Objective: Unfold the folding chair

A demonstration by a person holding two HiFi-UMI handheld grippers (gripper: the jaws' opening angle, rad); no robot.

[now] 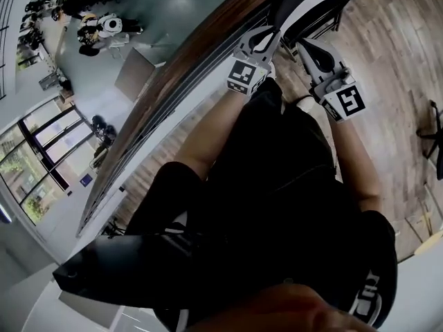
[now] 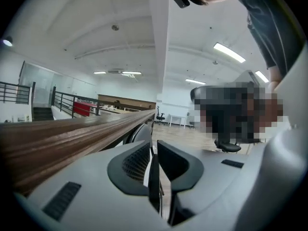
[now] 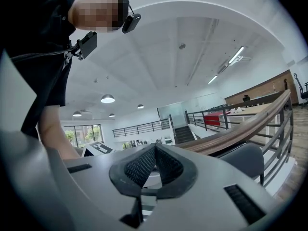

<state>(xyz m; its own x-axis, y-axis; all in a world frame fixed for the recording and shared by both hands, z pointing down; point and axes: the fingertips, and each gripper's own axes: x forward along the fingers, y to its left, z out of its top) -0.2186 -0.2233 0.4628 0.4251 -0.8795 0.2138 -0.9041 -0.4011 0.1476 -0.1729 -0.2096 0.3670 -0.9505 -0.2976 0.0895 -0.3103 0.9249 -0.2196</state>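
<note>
The black folding chair (image 1: 315,5) stands folded at the top of the head view, beside a wooden handrail. Both grippers reach toward it from in front of my dark-clothed body. My left gripper (image 1: 266,34) points at the chair's left edge; in the left gripper view its jaws (image 2: 155,146) stand a narrow slit apart with nothing between them, and the chair's rounded edge (image 2: 138,131) lies just beyond. My right gripper (image 1: 310,47) is shut and empty near the chair's lower middle. In the right gripper view (image 3: 154,148) the chair's dark curved panel (image 3: 245,160) lies to its right.
A wooden handrail (image 1: 187,68) on metal bars runs diagonally past the chair, with a lower floor beyond it. It also shows as the handrail (image 2: 72,134) and the handrail (image 3: 240,129). Plank flooring (image 1: 387,40) lies to the right. An office chair (image 2: 226,146) stands nearby.
</note>
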